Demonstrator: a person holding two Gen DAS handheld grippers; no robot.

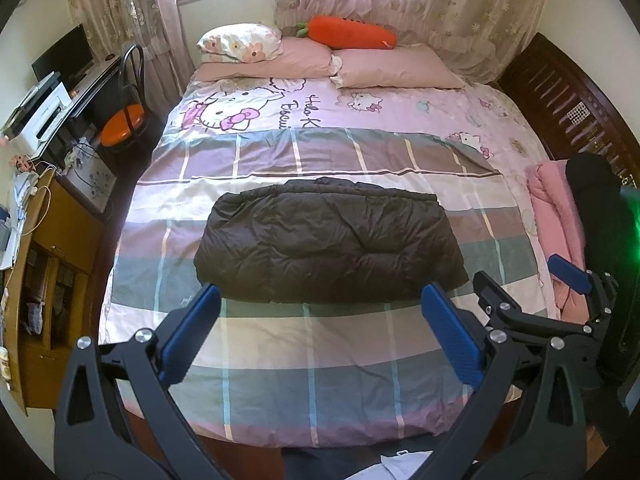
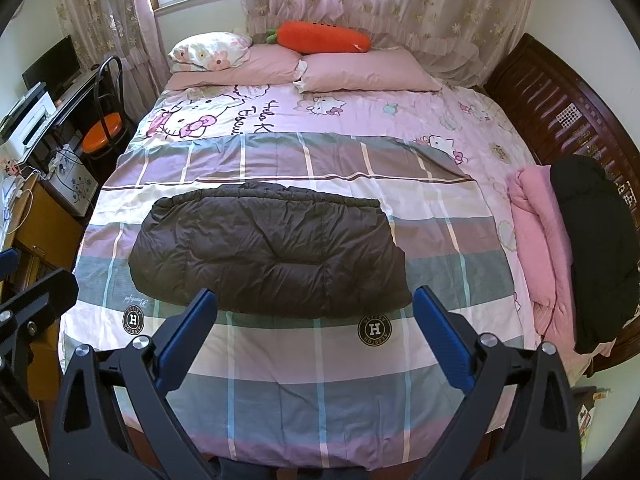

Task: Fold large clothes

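A dark brown puffer jacket (image 1: 330, 240) lies folded into a wide bundle on the plaid sheet in the middle of the bed (image 1: 312, 360); it also shows in the right wrist view (image 2: 268, 248). My left gripper (image 1: 320, 300) is open and empty, held above the bed's near part, just short of the jacket's near edge. My right gripper (image 2: 316, 302) is open and empty at about the same distance. The right gripper also shows in the left wrist view (image 1: 524, 280), to the right of the left one.
Folded pink clothing (image 2: 540, 240) and a black garment (image 2: 592, 248) lie at the bed's right edge by a dark wooden bench (image 2: 560, 108). Pillows (image 2: 360, 72) and a carrot plush (image 2: 320, 36) sit at the head. A desk (image 2: 60, 96), chair (image 2: 102, 128) and cabinet (image 2: 36, 220) stand left.
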